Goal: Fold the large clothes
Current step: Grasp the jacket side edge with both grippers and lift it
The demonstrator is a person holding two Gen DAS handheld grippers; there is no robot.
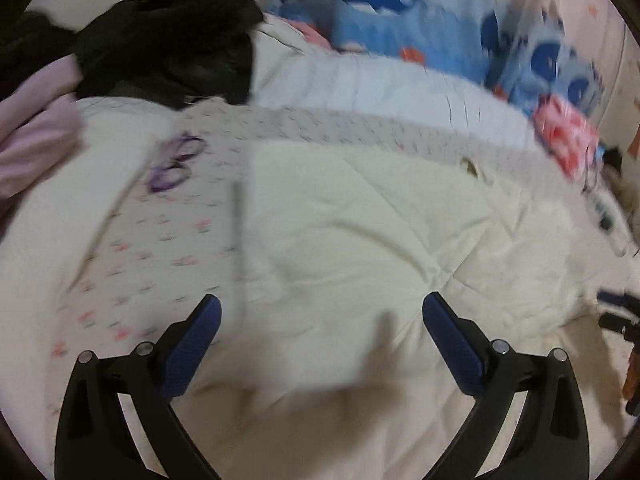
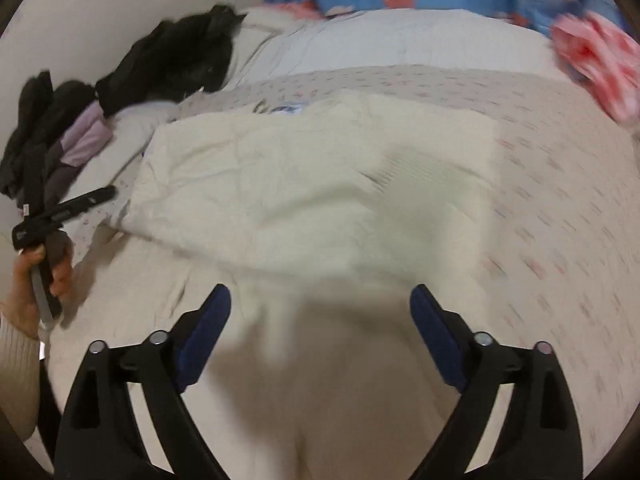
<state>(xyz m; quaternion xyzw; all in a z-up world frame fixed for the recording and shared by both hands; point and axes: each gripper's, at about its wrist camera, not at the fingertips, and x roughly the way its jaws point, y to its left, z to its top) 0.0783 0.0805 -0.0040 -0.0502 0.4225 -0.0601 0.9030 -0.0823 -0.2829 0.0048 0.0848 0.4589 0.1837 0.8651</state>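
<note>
The cream garment [image 2: 312,184] was spread flat on the bed [image 2: 560,168], partly folded, probably so its edges could be reached. Both the left gripper [image 1: 320,316] and the right gripper [image 2: 320,304] were held above it with jaws wide apart and nothing between them, seemingly poised for another grasp. A dark clothes pile [image 1: 168,40] was left aside.

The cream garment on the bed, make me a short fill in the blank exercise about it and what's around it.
1. The cream garment lies spread on a bedsheet printed with small ____ marks.
2. The jaws of the right gripper stand ____, with nothing between them.
3. The heap of clothes beyond the garment's far left corner is ____ in colour.
4. The blanket at the head of the bed shows blue ____.

Missing words: pink; open; black; whales
</note>
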